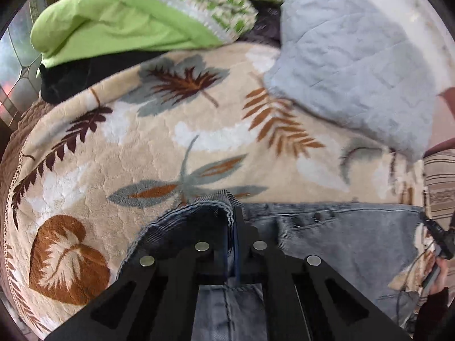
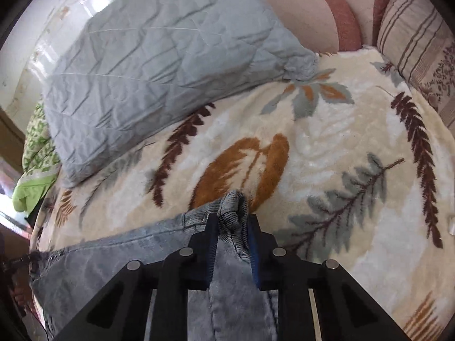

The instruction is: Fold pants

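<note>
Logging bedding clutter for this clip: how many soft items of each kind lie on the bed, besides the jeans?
Grey quilted pillow: 1
Striped pillow: 1
Pink cushion: 1
Leaf-print blanket: 1
Green bedding bundle: 1
Total: 5
The jeans are gripped by the left tool and right tool.

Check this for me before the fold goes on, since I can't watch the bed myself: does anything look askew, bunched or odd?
Only slightly. In the right gripper the jeans are scrunched into a wad between the jaws, not a flat edge. The left gripper pinches a folded-over corner. The waistband between them looks fairly straight; nothing damaged.
</note>
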A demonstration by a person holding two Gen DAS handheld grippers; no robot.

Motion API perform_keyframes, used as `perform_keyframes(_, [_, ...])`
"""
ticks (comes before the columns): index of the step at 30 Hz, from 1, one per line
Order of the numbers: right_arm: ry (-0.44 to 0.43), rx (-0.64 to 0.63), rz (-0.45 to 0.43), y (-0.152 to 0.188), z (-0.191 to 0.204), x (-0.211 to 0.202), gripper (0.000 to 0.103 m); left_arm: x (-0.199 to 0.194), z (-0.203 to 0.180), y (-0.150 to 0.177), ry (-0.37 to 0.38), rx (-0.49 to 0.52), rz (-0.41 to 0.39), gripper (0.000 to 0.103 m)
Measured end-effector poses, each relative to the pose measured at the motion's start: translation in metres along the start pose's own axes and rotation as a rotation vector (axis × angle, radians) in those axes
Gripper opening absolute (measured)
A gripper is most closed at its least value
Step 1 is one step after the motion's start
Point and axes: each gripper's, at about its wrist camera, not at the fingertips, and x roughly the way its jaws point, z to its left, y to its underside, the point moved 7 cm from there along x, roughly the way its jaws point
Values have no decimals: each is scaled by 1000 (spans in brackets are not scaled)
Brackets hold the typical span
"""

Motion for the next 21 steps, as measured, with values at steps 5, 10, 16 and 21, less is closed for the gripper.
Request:
perform_keyframes(5, [-48,-10,-28,12,10,-31,20,-53,-14,8,54,46,-67,3])
perform_keyframes(10, [-94,3,-61,37,14,-61,19,-94,-12,25,105,39,-130,3])
perform_keyframes(16, [-146,52,-130,73,2,-116,17,-135,4,61,146,19,-193,3])
perform_keyframes(21, [-174,84,-118,94,-15,-156,17,-148,9,96,139,58,-190,3])
